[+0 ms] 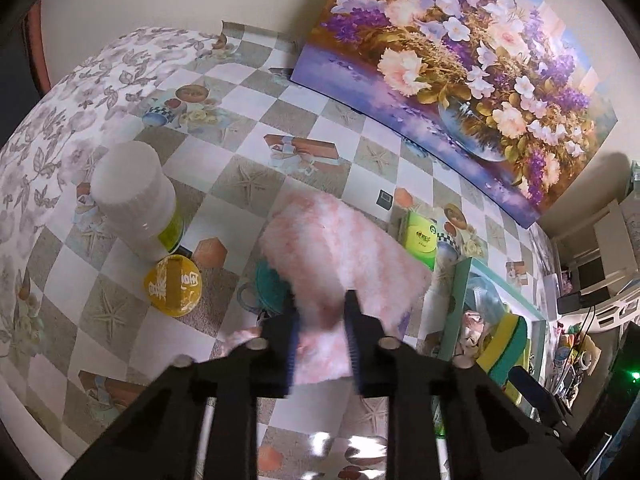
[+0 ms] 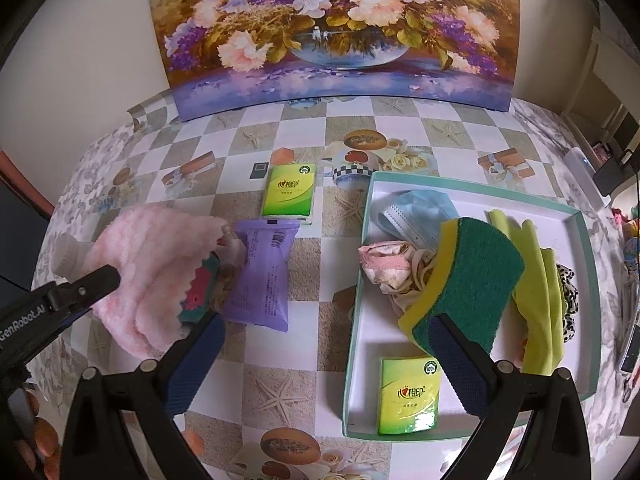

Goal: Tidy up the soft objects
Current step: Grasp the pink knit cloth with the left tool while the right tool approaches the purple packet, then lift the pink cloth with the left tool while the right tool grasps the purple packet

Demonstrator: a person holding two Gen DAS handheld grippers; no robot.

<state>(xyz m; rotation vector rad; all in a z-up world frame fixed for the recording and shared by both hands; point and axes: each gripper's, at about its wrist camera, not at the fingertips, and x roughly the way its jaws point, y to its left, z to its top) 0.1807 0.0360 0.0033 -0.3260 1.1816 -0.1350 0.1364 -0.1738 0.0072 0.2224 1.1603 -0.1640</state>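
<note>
Left wrist view: left gripper point(image 1: 322, 312) clamped on pink fluffy cloth point(image 1: 340, 248), likely for transfer to tray point(image 2: 356, 292). Right gripper point(image 2: 332, 340) wide open, empty, hovering by tray.

my left gripper point(image 1: 322, 304) pinches a fluffy pink cloth point(image 1: 344, 240). the tablecloth point(image 2: 304, 272) is glossy plastic, the sponge point(image 2: 468, 280) rough green scourer on yellow foam, the purple pack point(image 2: 262, 276) shiny film.
</note>
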